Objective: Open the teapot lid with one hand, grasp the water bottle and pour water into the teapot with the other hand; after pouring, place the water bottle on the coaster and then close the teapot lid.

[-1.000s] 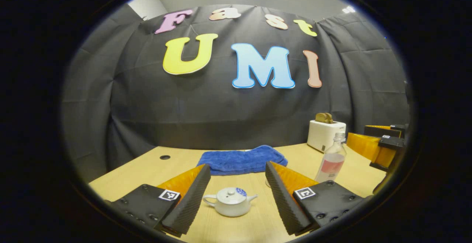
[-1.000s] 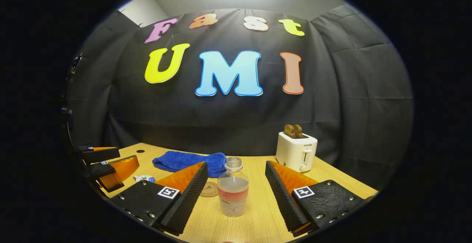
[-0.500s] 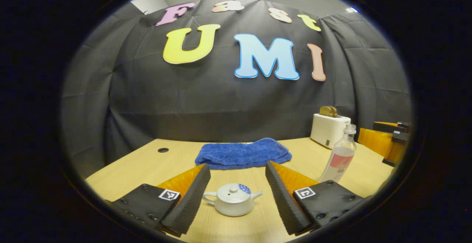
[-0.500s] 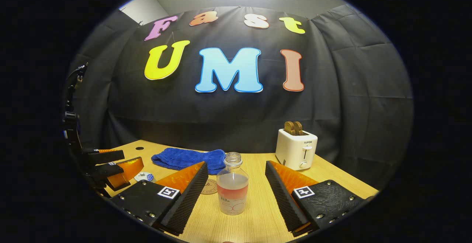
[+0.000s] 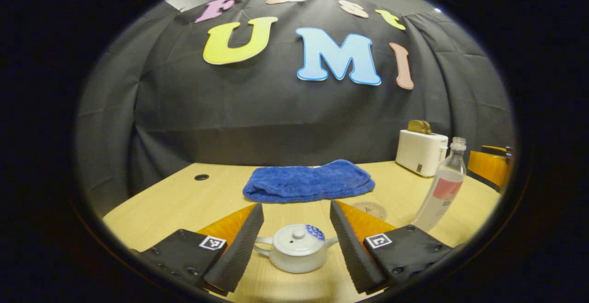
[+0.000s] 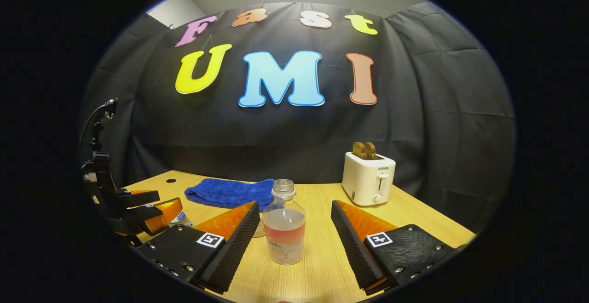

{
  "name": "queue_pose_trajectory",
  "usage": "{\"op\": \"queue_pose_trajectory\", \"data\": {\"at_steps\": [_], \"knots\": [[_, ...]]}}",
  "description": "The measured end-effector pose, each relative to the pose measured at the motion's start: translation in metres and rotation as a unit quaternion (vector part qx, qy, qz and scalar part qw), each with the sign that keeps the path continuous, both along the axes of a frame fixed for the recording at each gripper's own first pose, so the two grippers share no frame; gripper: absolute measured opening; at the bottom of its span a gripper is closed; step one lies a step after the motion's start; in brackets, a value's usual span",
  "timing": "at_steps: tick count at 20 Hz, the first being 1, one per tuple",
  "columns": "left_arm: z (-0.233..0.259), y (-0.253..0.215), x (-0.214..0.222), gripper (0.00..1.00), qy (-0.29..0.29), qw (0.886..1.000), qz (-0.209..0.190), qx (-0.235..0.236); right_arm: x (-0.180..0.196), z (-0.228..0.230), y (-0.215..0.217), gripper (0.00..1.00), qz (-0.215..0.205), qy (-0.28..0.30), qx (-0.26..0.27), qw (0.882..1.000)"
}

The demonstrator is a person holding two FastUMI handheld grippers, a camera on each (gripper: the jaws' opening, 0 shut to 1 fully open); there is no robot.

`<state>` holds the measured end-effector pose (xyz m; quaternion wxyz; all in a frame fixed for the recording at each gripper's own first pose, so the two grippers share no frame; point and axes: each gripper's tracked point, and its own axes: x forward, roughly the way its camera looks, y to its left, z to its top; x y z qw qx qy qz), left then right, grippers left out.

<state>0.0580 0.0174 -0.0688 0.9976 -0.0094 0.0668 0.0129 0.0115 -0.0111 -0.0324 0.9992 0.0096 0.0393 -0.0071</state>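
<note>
A small white teapot [image 5: 297,253] with its lid [image 5: 297,238] on sits on the wooden table between the fingers of my open left gripper [image 5: 297,243], which touch nothing. A clear uncapped water bottle [image 6: 284,228] with a pink label, partly full, stands upright between the fingers of my open right gripper [image 6: 294,236], apart from both. The same water bottle [image 5: 441,190] stands at the right in the left gripper view. A round brown coaster [image 5: 369,210] lies on the table behind the left gripper's right finger. The left gripper [image 6: 147,206] appears at the left in the right gripper view.
A folded blue towel [image 5: 308,182] lies mid-table toward the back. A white toaster [image 6: 367,178] with bread in it stands at the back right. The table [image 5: 175,197] has a cable hole [image 5: 201,177] near its far left corner.
Both grippers have moved forward and lower. The teapot now sits deeper between the left fingers, and the bottle closer between the right fingers. Neither gripper has closed.
</note>
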Motion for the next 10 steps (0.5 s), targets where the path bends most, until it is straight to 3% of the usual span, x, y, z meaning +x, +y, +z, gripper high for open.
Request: {"op": "queue_pose_trajectory", "data": {"at_steps": [6, 7, 8, 10], "knots": [[-0.014, 0.004, 0.012, 0.92, 0.010, 1.000, 0.008, 0.005, 0.004, -0.012, -0.013, 0.97, -0.010, 0.015, 0.017, 1.000], [-0.016, 0.004, 0.013, 0.88, 0.011, 1.000, 0.010, 0.008, 0.004, -0.013, -0.015, 0.97, -0.012, 0.016, 0.018, 1.000], [-0.017, 0.005, 0.014, 0.77, 0.012, 1.000, 0.011, 0.010, 0.004, -0.014, -0.016, 0.97, -0.013, 0.017, 0.020, 1.000], [-0.023, 0.003, 0.018, 0.75, 0.020, 1.000, 0.010, 0.011, 0.004, -0.016, -0.019, 0.97, -0.014, 0.019, 0.022, 0.999]]}}
